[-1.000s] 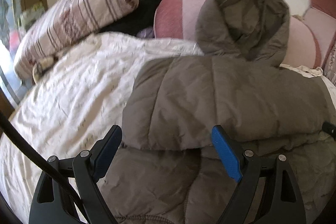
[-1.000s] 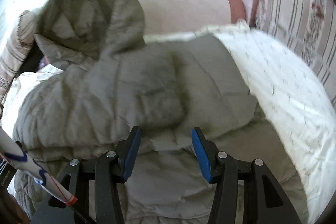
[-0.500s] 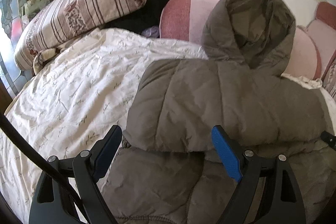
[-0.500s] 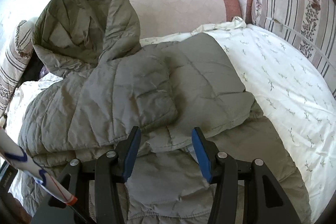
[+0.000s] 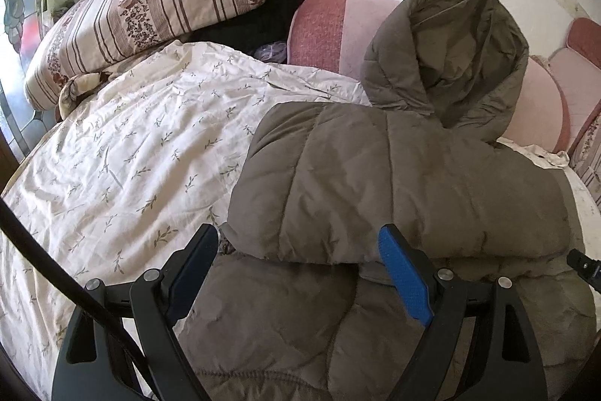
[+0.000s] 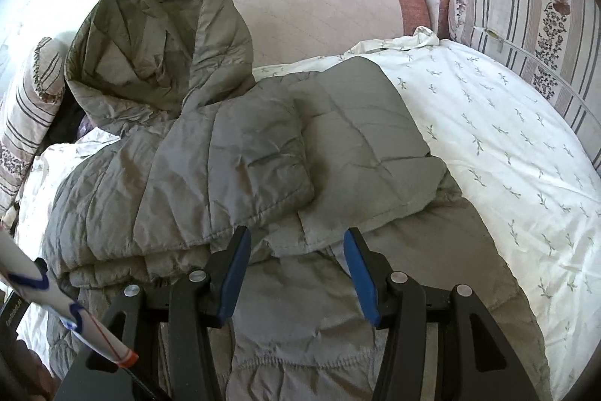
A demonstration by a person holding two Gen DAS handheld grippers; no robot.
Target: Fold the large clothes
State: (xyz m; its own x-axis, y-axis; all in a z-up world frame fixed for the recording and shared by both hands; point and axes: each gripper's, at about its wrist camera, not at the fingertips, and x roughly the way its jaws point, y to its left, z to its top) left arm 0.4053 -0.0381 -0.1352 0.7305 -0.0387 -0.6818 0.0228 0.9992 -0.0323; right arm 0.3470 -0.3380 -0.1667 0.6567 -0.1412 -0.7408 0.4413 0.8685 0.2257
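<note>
Hovering wide open and empty, the left gripper [image 5: 300,273] and right gripper [image 6: 296,273] frame the quilted, puffy grey-brown jacket [image 5: 394,183], which lies at 12 o'clock just beyond them, sleeves folded across, on a crinkled leaf-print bedsheet [image 5: 131,153], crumpled hood [image 6: 161,40] propped against pink cushions [image 6: 323,2]

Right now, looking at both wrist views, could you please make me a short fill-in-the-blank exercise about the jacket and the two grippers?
1. The jacket is lying on a bed cover printed with small ____.
2. The jacket's hood is propped against a ____ cushion.
3. The left gripper and the right gripper both have their jaws ____, holding nothing.
4. The finger pads of both grippers are ____ in colour.

Missing words: leaves (sprigs); pink; open; blue
</note>
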